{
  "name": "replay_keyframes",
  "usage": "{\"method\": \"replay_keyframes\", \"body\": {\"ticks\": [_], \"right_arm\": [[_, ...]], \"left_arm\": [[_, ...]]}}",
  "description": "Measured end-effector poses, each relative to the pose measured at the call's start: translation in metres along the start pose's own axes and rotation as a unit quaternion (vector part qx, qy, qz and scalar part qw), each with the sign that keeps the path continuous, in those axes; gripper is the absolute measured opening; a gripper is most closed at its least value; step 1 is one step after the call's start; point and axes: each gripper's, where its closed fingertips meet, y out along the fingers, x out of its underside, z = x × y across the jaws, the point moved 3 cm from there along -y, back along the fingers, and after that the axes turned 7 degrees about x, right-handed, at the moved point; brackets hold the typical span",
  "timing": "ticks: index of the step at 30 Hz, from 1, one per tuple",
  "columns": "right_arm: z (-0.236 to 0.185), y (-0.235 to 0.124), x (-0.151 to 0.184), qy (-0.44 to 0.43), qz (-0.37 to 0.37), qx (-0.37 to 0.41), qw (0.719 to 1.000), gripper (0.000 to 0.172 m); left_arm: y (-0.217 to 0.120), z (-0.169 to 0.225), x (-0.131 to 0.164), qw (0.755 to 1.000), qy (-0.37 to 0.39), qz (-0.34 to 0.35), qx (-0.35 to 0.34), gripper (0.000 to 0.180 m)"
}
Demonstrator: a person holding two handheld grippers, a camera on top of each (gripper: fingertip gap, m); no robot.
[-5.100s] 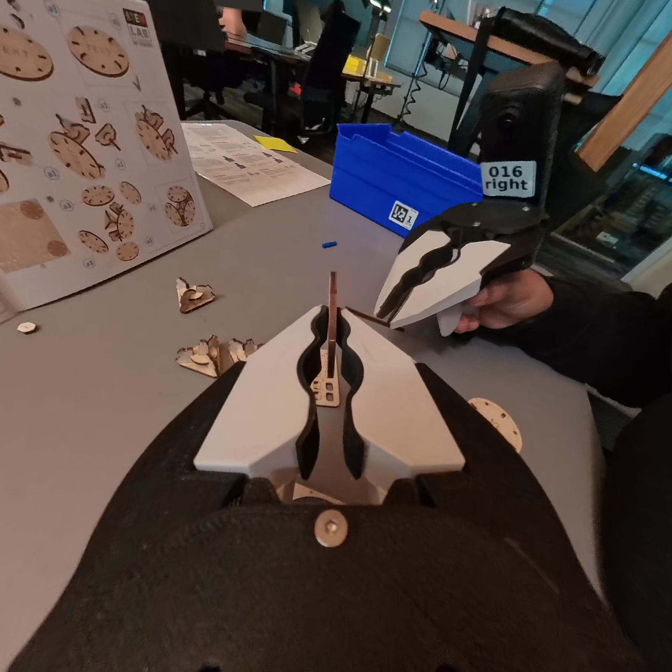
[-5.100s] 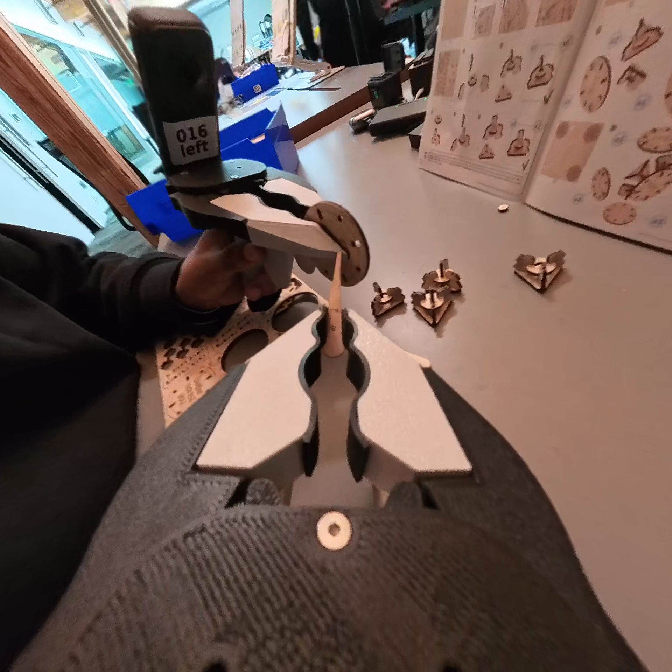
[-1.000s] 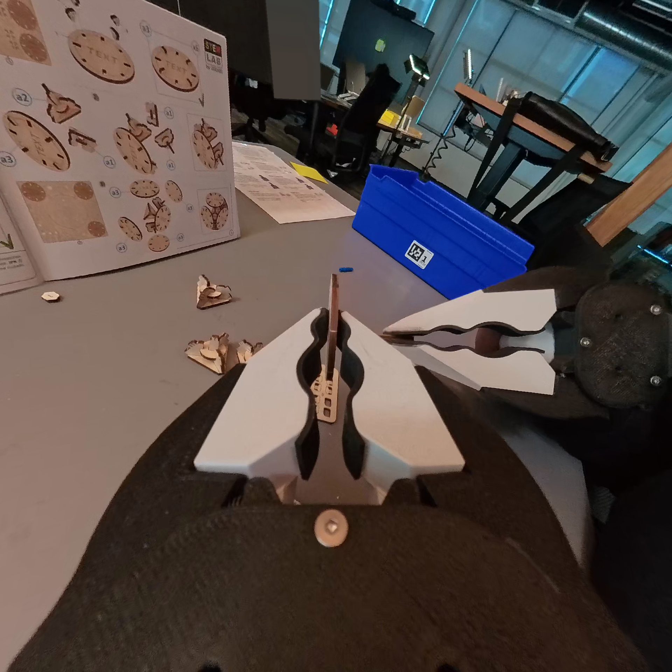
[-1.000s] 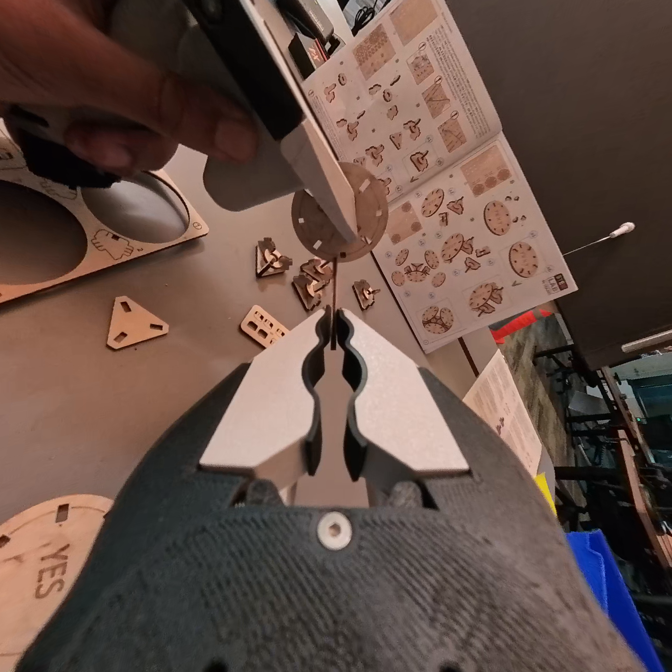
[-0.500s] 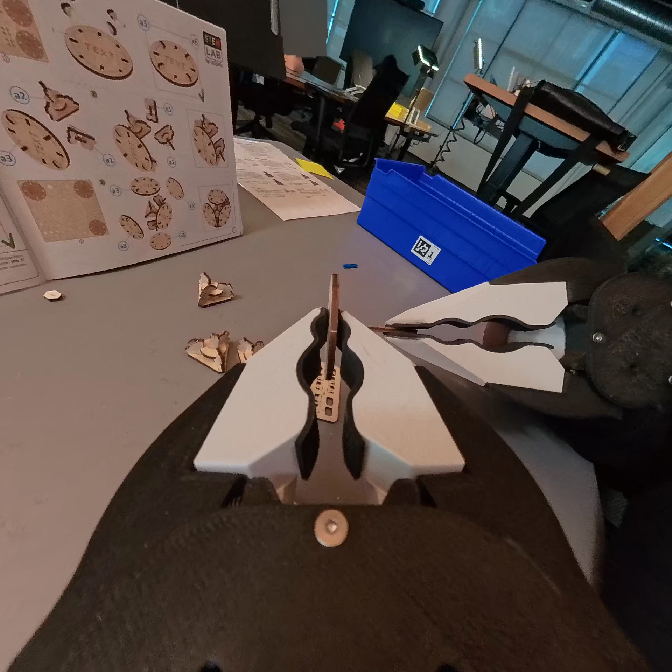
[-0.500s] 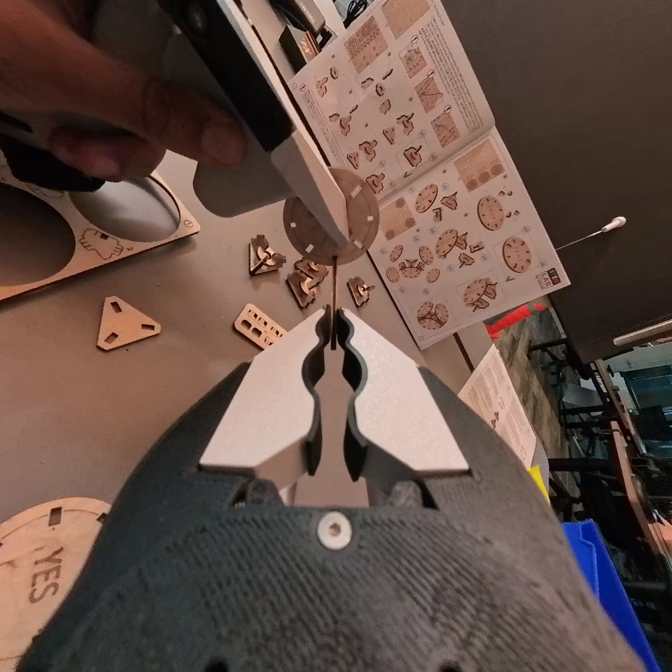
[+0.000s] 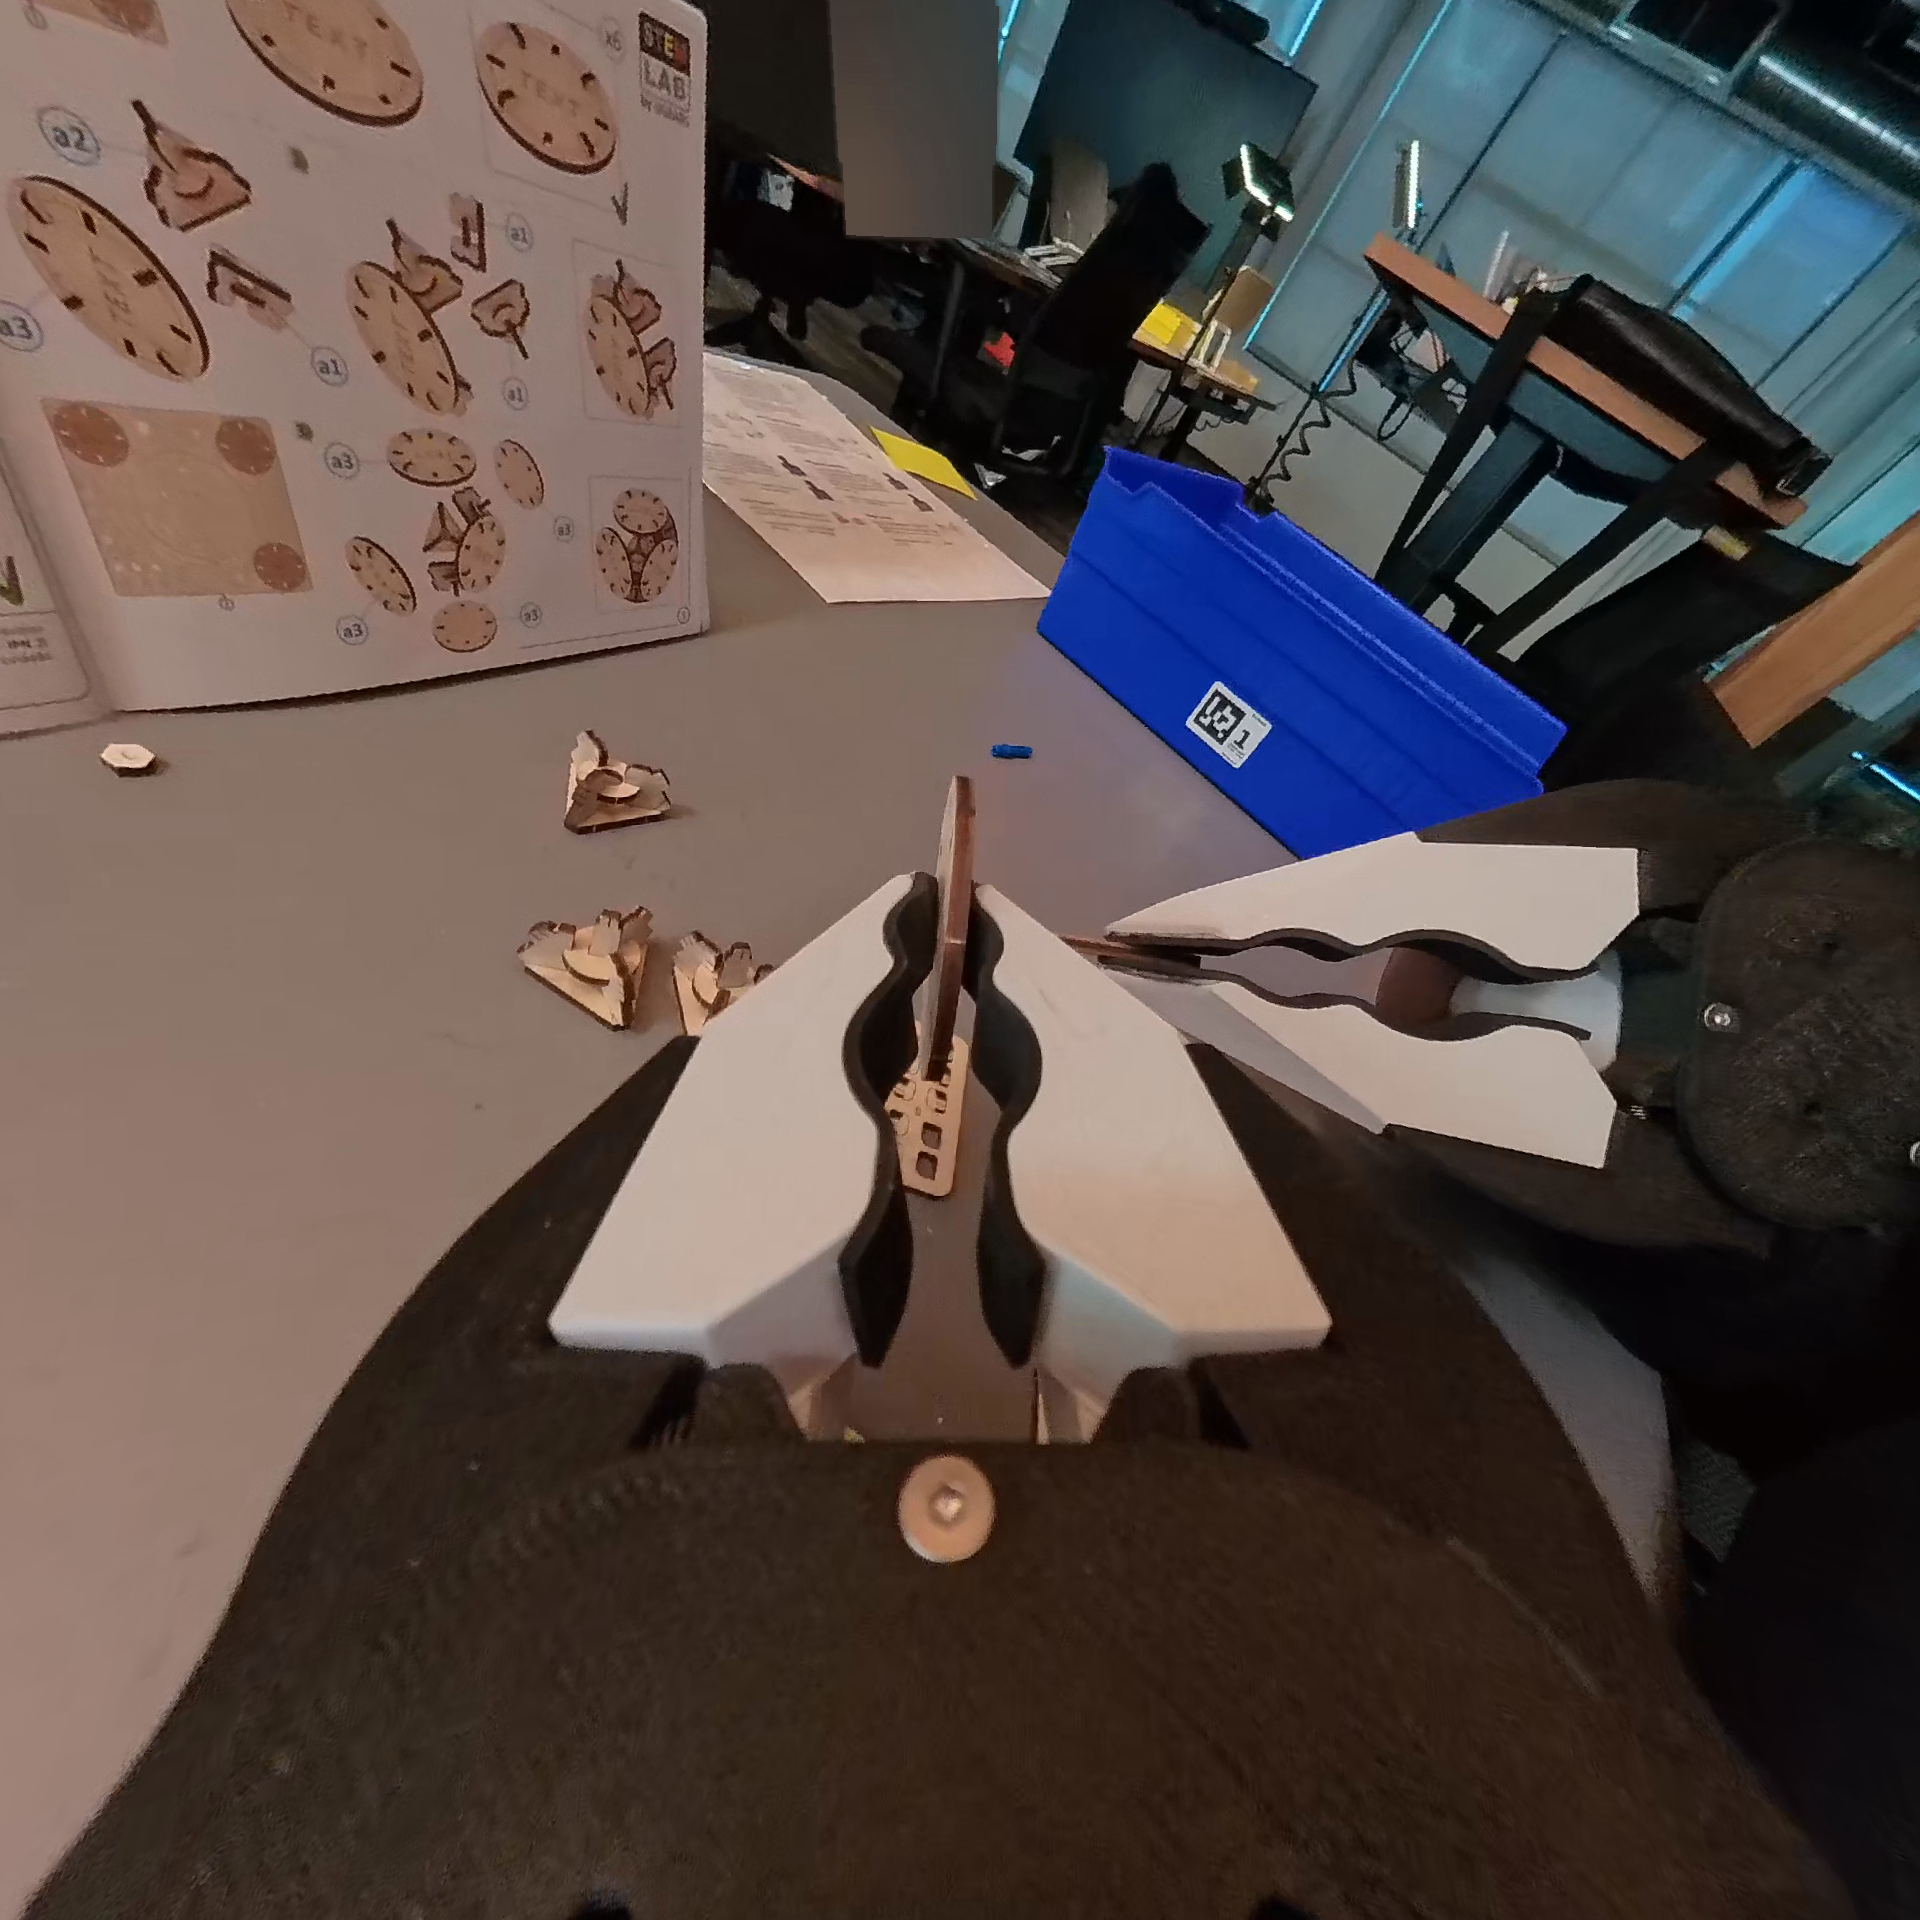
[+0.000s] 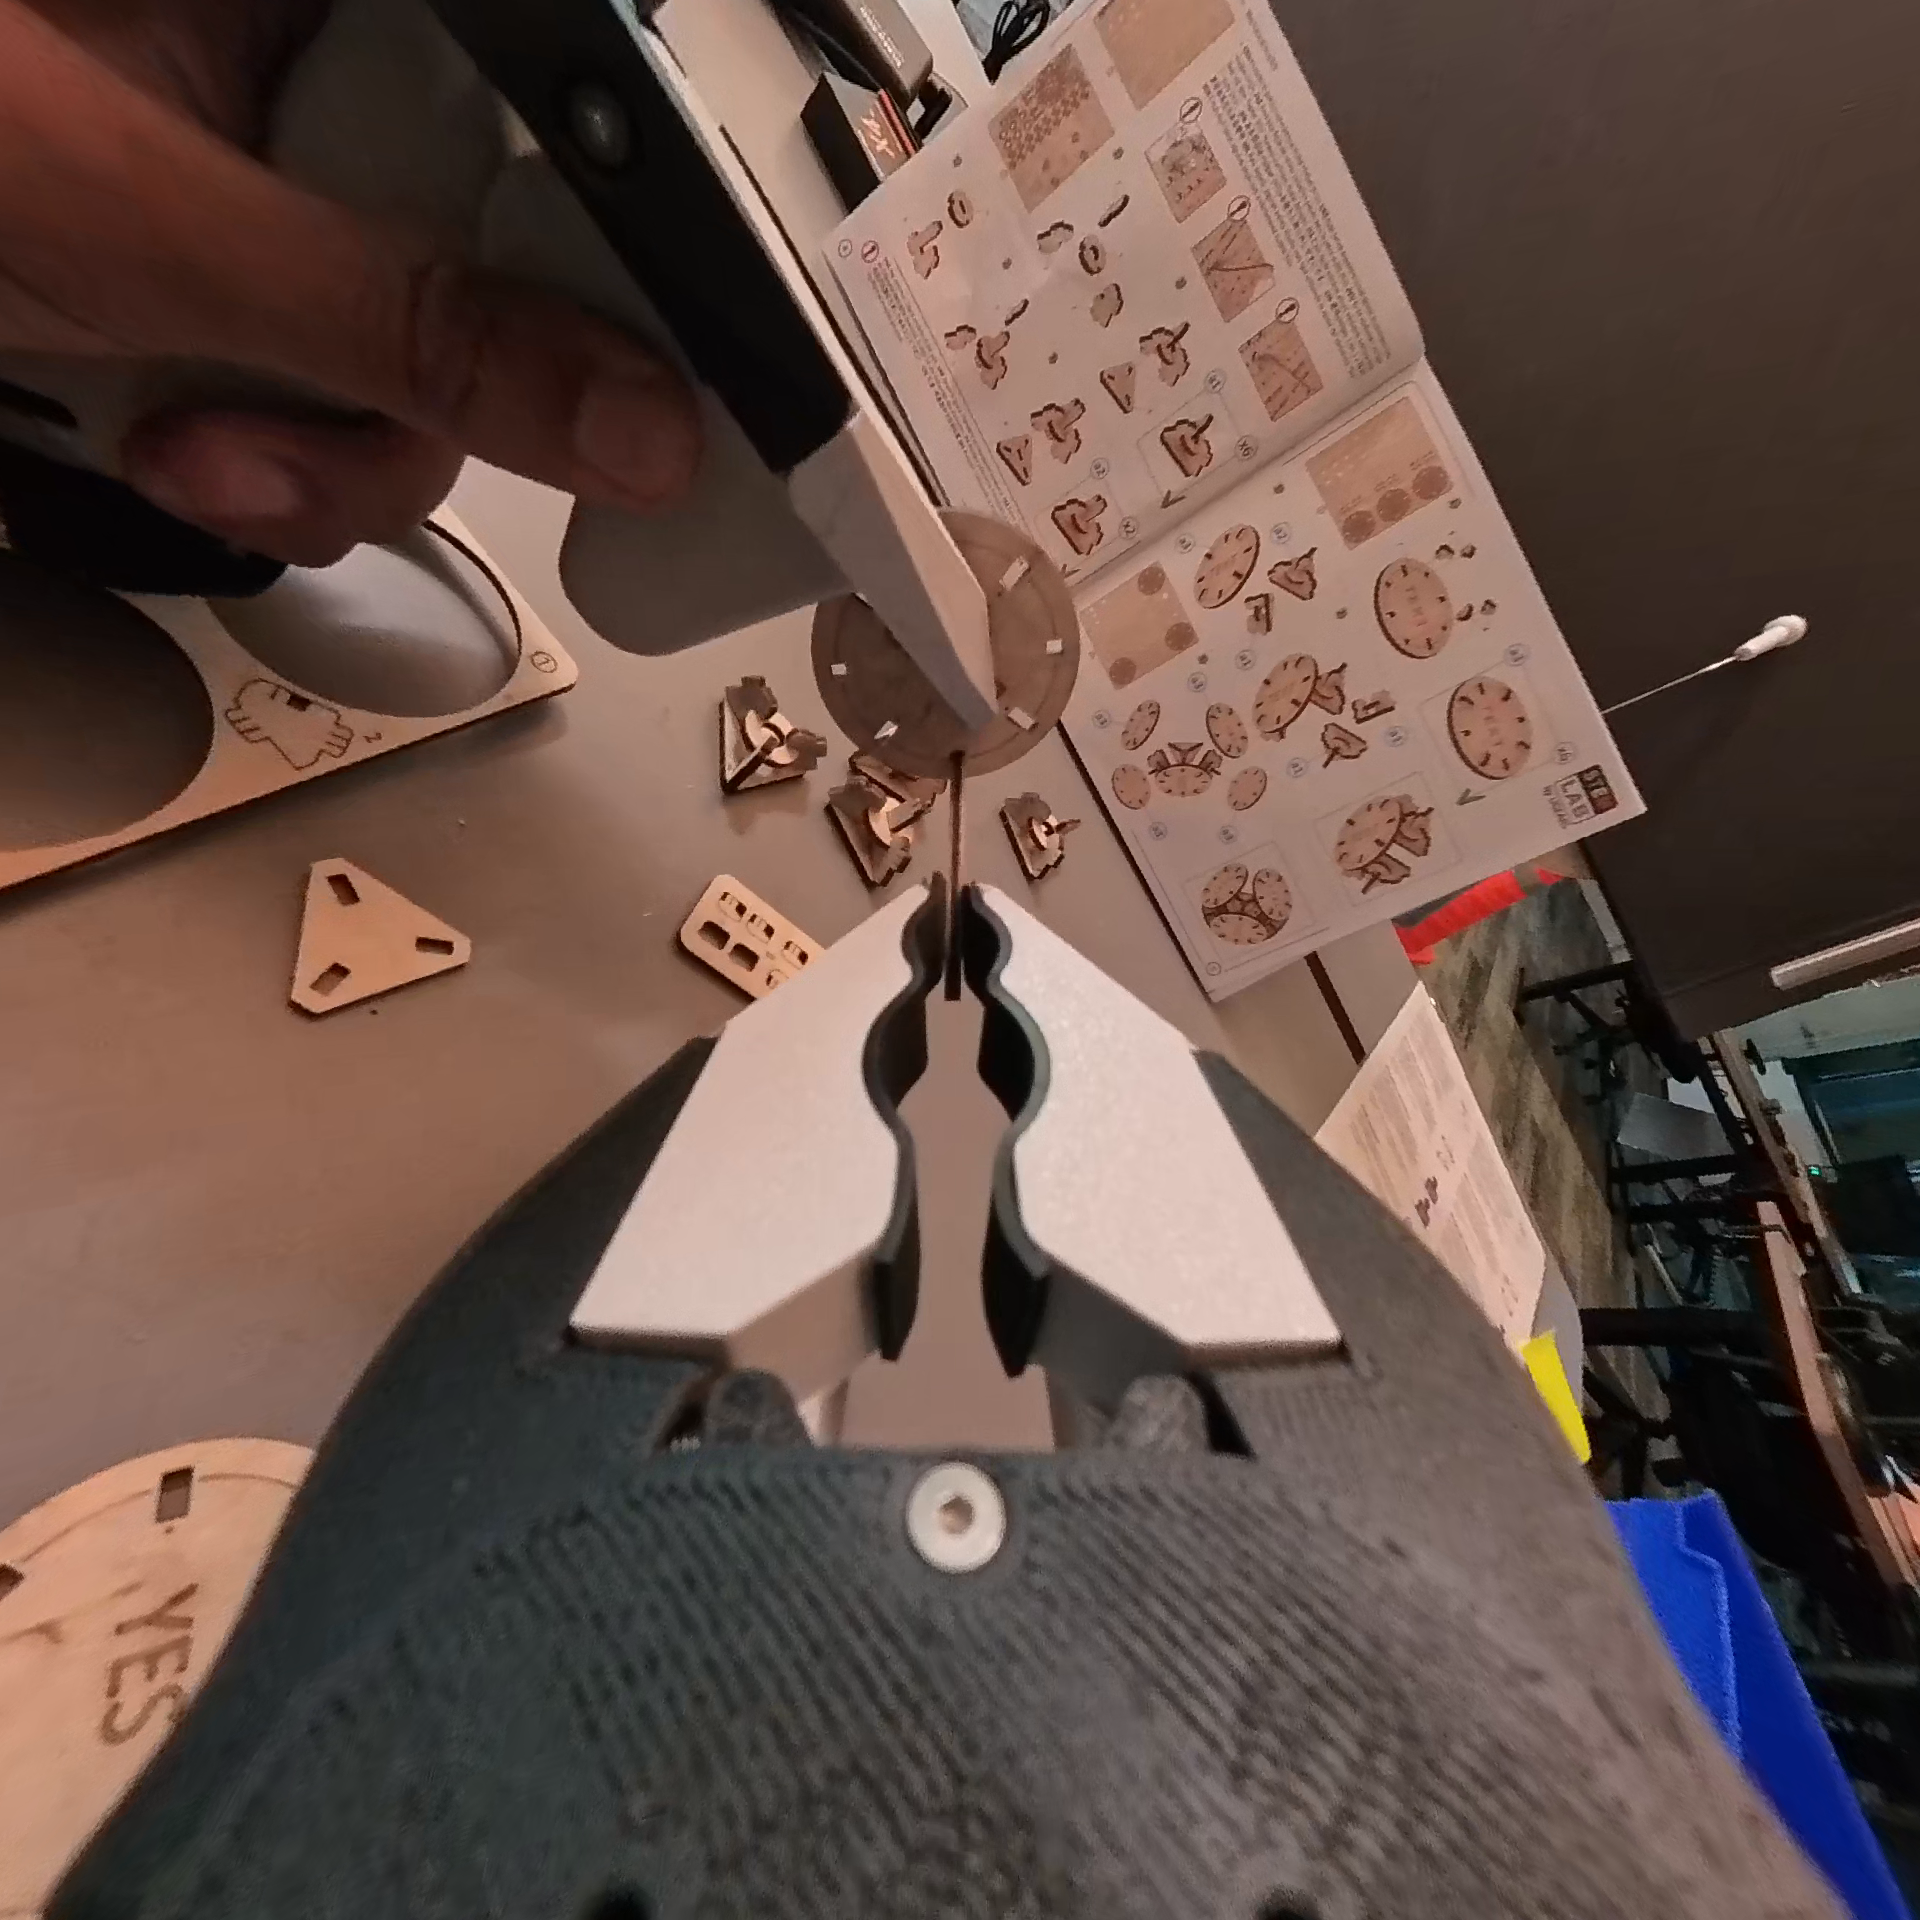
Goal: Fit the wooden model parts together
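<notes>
My left gripper [image 7: 948,883] is shut on a round wooden disc [image 7: 958,842], which I see edge-on standing up between the pads. The right wrist view shows the disc's slotted face [image 8: 1034,623] under the left gripper's fingers [image 8: 935,634]. My right gripper [image 8: 948,896] is shut on a thin flat wooden piece [image 8: 953,831], seen edge-on. That piece's far end meets the disc's lower rim. In the left wrist view the right gripper [image 7: 1117,940] lies on its side just right of my fingers, and the piece's tip [image 7: 1091,943] points at the disc.
Small triangular wooden assemblies [image 7: 613,795] [image 7: 592,961] lie on the grey table [image 7: 260,1039]. An open instruction booklet [image 7: 343,343] and a blue bin [image 7: 1299,665] stand behind. A triangle plate [image 8: 364,940], a slotted plate [image 8: 743,935], a cut-out sheet [image 8: 364,717] and a large disc [image 8: 94,1621] lie below. Left and right tips are no more than a few centimetres apart. It is some 11 centimeters from my right tips to the triangle plate [image 8: 364,940].
Since five seconds ago the right gripper has rolled onto its side and brought its thin piece to the disc's rim. Over the last second both grippers stay shut and only drift slightly.
</notes>
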Motion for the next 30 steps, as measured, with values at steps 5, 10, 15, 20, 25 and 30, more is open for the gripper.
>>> {"method": "replay_keyframes", "body": {"ticks": [5,10,15,20,25,30], "right_arm": [[-0.0005,0.0008,0.0007,0.006,0.002,-0.004,1.000,0.001],[-0.0011,0.0015,0.0003,0.031,0.008,-0.018,0.999,0.000],[0.0001,0.0015,-0.0003,0.071,0.016,-0.036,0.997,0.001],[-0.0001,0.0022,0.0006,0.071,0.019,-0.037,0.997,0.001],[-0.0023,0.0028,0.0021,0.033,0.030,-0.029,0.999,0.001],[-0.0047,0.0022,0.0018,-0.021,0.039,-0.009,0.999,0.001]], "left_arm": [[0.0007,0.0002,0.0015,1.000,0.016,-0.007,-0.011,0.000],[0.0017,-0.0004,0.0039,0.999,0.029,-0.015,-0.020,0.000],[0.0028,-0.0017,0.0063,1.000,0.014,-0.014,-0.013,0.000],[0.0026,-0.0028,0.0063,1.000,-0.001,-0.011,-0.008,0.001],[0.0018,-0.0039,0.0079,1.000,-0.019,-0.013,0.002,0.001],[0.0013,-0.0037,0.0091,0.999,-0.040,-0.012,0.016,0.002]]}}
